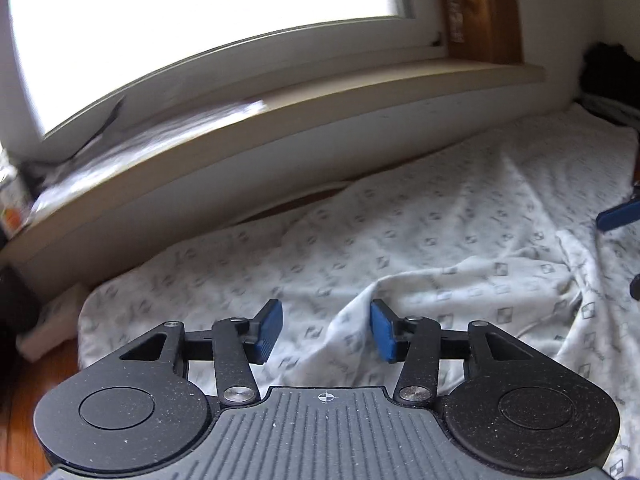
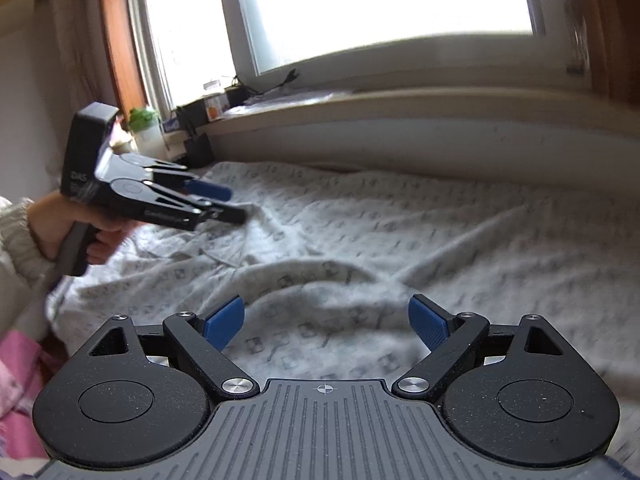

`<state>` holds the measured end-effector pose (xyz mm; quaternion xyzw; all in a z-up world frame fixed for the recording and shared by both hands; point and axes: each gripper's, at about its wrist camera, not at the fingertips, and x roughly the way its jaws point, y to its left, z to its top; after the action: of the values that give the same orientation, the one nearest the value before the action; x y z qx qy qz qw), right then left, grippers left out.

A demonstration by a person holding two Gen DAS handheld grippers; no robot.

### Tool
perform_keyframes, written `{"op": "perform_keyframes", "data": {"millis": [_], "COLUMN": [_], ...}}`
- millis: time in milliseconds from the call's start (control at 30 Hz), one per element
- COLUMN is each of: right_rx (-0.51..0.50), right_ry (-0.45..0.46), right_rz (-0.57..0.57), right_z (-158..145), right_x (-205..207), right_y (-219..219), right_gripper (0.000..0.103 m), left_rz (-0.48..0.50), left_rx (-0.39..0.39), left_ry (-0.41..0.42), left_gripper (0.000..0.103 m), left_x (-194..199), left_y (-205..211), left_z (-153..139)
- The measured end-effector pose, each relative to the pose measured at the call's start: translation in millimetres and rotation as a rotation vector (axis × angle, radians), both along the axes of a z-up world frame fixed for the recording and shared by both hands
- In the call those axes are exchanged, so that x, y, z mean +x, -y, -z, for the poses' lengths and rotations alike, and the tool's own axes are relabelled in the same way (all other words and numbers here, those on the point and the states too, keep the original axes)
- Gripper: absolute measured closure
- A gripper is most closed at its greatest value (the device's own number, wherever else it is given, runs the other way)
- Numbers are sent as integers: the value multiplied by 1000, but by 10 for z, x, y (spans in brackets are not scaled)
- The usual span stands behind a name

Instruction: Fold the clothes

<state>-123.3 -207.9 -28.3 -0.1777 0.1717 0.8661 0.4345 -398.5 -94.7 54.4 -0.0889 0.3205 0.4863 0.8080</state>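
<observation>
White cloth with small grey squares [image 1: 460,248] lies spread and rumpled, not in a neat fold, below the window sill [image 1: 280,112], while the left tool [image 1: 326,330] and right tool [image 2: 326,322] hover wide apart, holding nothing, so folding is left.

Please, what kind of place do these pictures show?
Probably a room in a home, perhaps a bedroom. A white patterned cloth lies spread under a large bright window with a beige sill; a small green potted plant stands there.

Soft matt printed cloth garment [image 2: 360,248]; seemingly wooden, smooth windowsill [image 1: 280,120].
</observation>
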Motion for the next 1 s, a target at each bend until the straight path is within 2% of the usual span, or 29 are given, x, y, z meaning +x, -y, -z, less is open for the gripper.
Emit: {"op": "perform_keyframes", "data": {"millis": [67,100,200,300,367,467,600,867,1000], "right_rx": [67,61,18,-5,-45,-90,-86,-92,-87], "right_ry": [30,21,0,72,120,94,116,109,112], "right_rz": [10,-2,-47,-91,-114,-112,-100,-14,-5], "right_z": [-96,-133,-149,-30,85,126,133,134,138], "right_x": [-42,-64,-190,-412,-505,-429,-255,198,219], "right_y": [-13,-64,-258,-377,-448,-524,-499,-517,-514], "right_gripper": [32,37,38,40,48,49,49,49,48], "left_rz": [-15,-19,-16,-6,-2,9,47,84,71], "left_rx": [-16,-24,-32,-22,-35,-71,-76,-76,-75], "left_ry": [18,22,69,80,107,143,139,133,133], "left_gripper": [51,51,49,47,47,46,46,44,43], "left_x": [-92,-129,-218,-229,-241,-254,-127,348,279], "left_y": [13,-2,-34,-59,-88,-145,-156,-159,-90], "left_z": [57,76,131,143,156,159,158,171,154]}}
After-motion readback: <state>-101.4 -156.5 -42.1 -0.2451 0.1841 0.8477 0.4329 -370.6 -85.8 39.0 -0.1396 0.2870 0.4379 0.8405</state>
